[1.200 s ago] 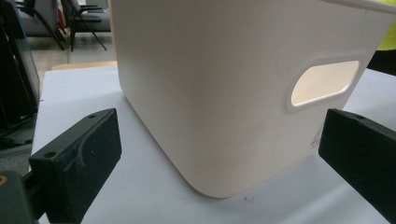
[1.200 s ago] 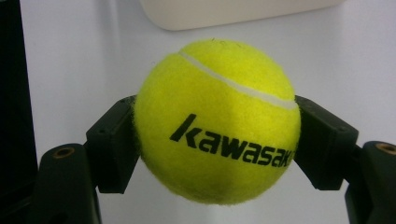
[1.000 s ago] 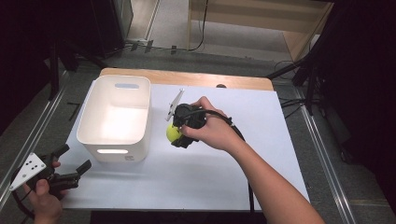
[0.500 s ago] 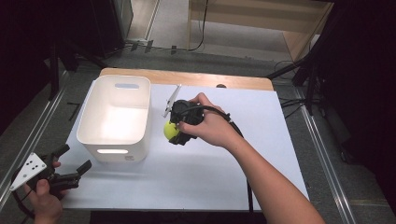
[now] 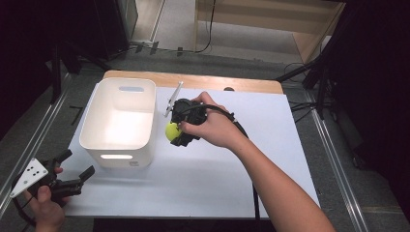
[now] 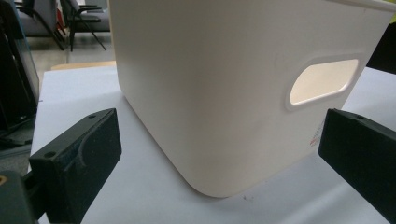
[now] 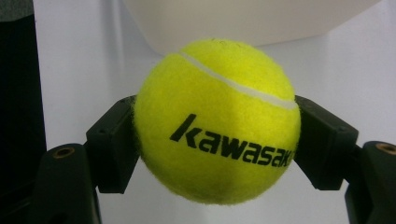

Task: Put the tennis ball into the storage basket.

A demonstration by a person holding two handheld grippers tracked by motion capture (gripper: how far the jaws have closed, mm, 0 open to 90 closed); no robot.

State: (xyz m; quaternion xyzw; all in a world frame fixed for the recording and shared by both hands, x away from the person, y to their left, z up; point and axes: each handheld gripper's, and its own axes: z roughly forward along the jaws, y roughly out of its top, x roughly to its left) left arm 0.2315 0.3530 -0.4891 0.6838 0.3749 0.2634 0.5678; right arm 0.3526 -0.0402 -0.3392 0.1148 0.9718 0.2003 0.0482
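A yellow tennis ball (image 7: 217, 121) marked "kawasaki" is clamped between both jaws of my right gripper (image 7: 217, 140). In the high view that gripper (image 5: 178, 133) holds the ball (image 5: 171, 130) just right of the white plastic bin (image 5: 119, 121), lifted off the white tabletop. My left gripper (image 5: 77, 166) is at the table's front left corner, open, with nothing between its jaws. From the left gripper view the bin's near wall (image 6: 224, 93) with its handle slot stands close ahead.
The white board (image 5: 217, 169) covers most of the table, with a wooden strip (image 5: 193, 79) along its far edge. Metal rails run down both sides. A cable trails from the right gripper along the forearm.
The right gripper has carried the ball up and leftward, closer to the bin's right wall. The left gripper has stayed put.
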